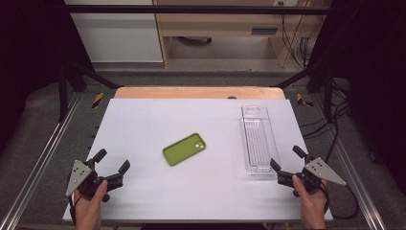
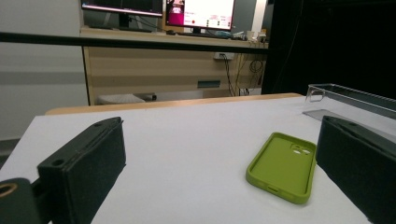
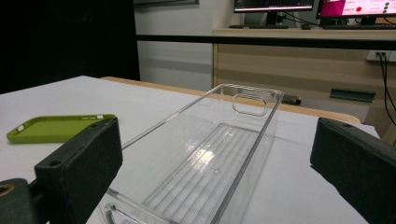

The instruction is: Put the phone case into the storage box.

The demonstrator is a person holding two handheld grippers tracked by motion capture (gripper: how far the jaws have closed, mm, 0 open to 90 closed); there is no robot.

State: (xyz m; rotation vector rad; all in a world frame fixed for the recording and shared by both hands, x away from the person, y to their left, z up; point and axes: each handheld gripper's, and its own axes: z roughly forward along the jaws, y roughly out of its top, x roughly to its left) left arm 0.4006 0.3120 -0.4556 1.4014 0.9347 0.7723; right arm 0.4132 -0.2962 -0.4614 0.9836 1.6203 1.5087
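Green phone case (image 1: pixel 185 149) lies flat in the middle of the white tabletop (image 1: pixel 143 120), hollow side up. A clear plastic tray (image 1: pixel 257 140) sits to its right, well apart from it. The left claw (image 1: pixel 113 167) rests near the front left corner, wide open and holding nothing. The right claw (image 1: pixel 287 163) is wide open too, empty, just beside the tray's near end.
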